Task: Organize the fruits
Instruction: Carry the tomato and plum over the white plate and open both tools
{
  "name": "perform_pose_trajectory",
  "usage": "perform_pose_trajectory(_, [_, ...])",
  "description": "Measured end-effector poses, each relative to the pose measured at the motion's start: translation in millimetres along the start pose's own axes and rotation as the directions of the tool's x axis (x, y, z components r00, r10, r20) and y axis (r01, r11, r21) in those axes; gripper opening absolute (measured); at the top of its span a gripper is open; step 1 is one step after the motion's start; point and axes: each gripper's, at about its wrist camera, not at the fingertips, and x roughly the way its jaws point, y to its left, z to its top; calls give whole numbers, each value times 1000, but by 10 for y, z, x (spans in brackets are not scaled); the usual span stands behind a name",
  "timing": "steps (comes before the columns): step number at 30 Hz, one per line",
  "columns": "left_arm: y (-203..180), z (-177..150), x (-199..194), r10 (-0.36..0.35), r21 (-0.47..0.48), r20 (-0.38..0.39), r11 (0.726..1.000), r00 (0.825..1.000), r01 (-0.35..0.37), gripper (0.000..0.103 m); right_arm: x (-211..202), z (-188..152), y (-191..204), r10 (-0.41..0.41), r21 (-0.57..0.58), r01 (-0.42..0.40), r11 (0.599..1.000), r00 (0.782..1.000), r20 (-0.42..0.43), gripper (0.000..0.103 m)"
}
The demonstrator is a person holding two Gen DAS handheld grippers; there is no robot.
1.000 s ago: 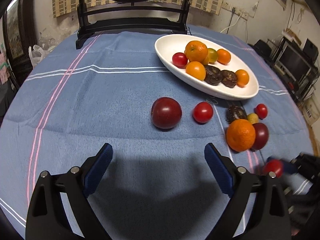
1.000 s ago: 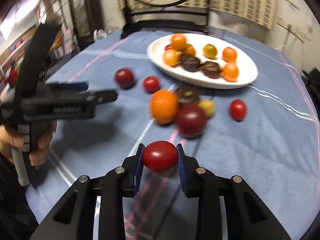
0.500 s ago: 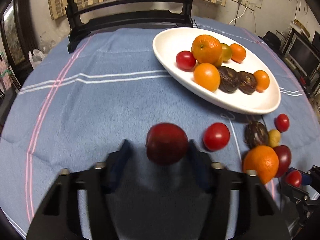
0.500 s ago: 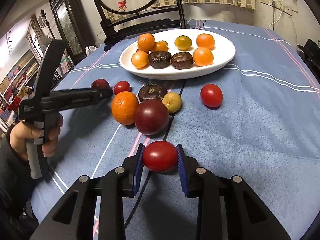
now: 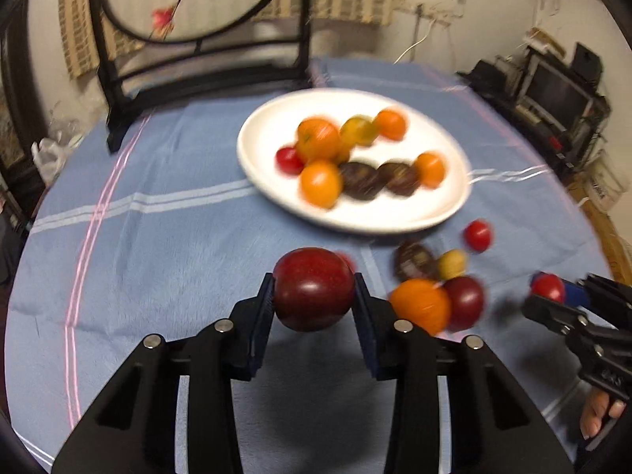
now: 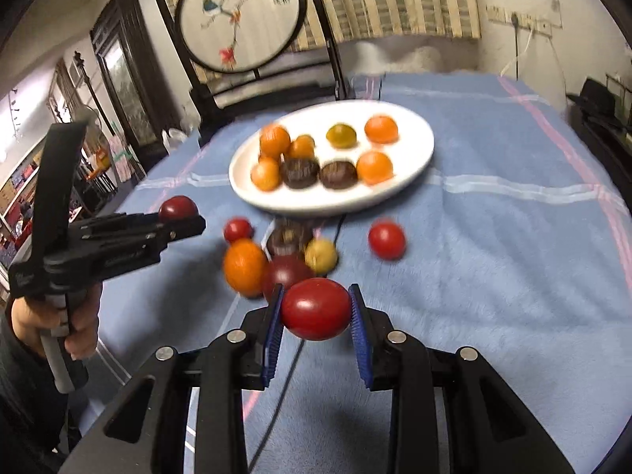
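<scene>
The white plate [image 5: 256, 166] already carries about eight fruits; five more lie on the blue-clothed surface [image 6: 493, 260] just in front of it. The left gripper [image 5: 314, 296] has its fingers closed on a dark red plum [image 5: 314, 288], the right gripper [image 6: 316, 312] on a red tomato [image 6: 316, 308], both raised short of the plate

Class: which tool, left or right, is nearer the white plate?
Left, though not by much. The left tool, holding a dark plum, is short of the plate, past the loose fruit. The right tool, holding a tomato, sits behind that fruit.
</scene>
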Motion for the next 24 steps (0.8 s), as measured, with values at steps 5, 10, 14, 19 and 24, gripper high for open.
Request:
perform_pose_trajectory(5, [-145, 282, -78, -63, 20, 37, 998, 997, 62, 38, -45, 421, 12, -47, -67, 50, 996, 998, 50, 32])
perform_pose_trajectory(10, [-349, 473, 222, -94, 30, 10, 995, 996, 93, 38, 157, 814, -126, -27, -20, 28, 999, 998, 52, 32])
perform_pose_trajectory(14, [-408, 541, 501, -97, 8, -35, 995, 995, 97, 38, 426, 1044, -296, -53, 35, 52, 998, 998, 35, 33])
perform_pose_trajectory(19, [-423, 625, 707, -105, 2, -57, 994, 993, 106, 38, 781, 1230, -431, -64, 60, 65, 996, 998, -19, 33])
perform_pose_trajectory(24, [-447, 695, 903, -95, 3, -87, 995, 992, 95, 38, 1079, 1307, -511, -50, 100, 56, 993, 997, -62, 34])
